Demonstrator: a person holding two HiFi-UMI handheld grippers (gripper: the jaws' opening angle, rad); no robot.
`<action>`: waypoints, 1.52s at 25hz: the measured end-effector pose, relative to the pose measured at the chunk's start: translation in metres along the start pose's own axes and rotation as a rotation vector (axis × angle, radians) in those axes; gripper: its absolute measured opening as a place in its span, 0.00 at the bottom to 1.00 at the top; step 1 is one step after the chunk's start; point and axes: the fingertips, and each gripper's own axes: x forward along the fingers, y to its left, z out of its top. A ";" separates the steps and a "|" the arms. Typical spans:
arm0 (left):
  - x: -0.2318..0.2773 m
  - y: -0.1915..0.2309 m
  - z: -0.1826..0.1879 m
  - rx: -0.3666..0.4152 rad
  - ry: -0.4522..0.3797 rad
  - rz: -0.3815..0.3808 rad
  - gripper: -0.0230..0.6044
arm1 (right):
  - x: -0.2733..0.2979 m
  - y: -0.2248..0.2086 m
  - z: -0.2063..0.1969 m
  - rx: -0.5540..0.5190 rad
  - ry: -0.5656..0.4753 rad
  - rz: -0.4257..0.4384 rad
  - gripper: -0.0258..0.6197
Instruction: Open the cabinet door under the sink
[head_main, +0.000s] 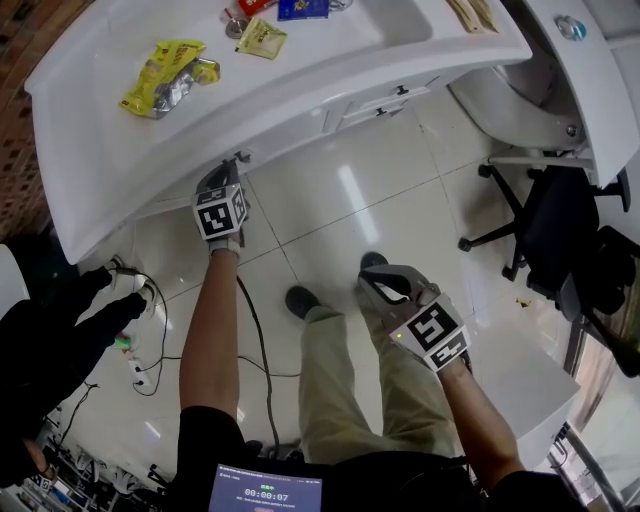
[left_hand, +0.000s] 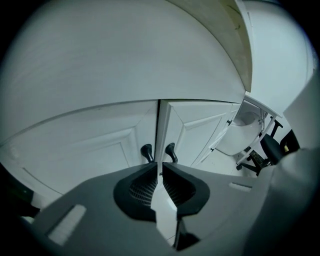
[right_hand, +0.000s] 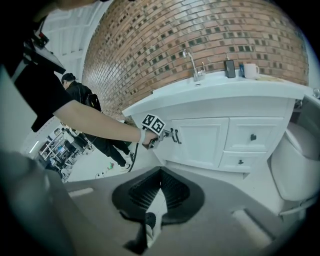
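- Both cabinet doors (left_hand: 200, 135) shut; the opening is all ahead.
- My left gripper (left_hand: 159, 166): jaws narrowly apart, empty, seemingly just short of the handles (left_hand: 171, 151).
- My right gripper (right_hand: 160, 171): jaws together, empty.

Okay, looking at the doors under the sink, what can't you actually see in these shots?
- Head view: the cabinet doors are hidden under the countertop, which also covers the tips of the left tongs.
- Left gripper view: the lower ends of the handles sit behind the tongs, so contact can't be judged.
- Inside the cabinet: hidden, doors closed.
- Right gripper view: tongs and handles are too small to tell if they touch.
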 end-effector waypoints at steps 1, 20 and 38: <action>0.000 0.002 0.000 0.001 0.006 0.007 0.09 | 0.000 -0.001 -0.001 0.004 0.002 0.000 0.03; -0.003 0.009 -0.016 -0.054 0.026 0.062 0.22 | -0.003 -0.004 -0.011 0.023 0.008 0.007 0.03; 0.016 0.006 -0.011 0.010 0.034 0.031 0.13 | -0.001 -0.001 -0.030 0.034 0.042 0.001 0.03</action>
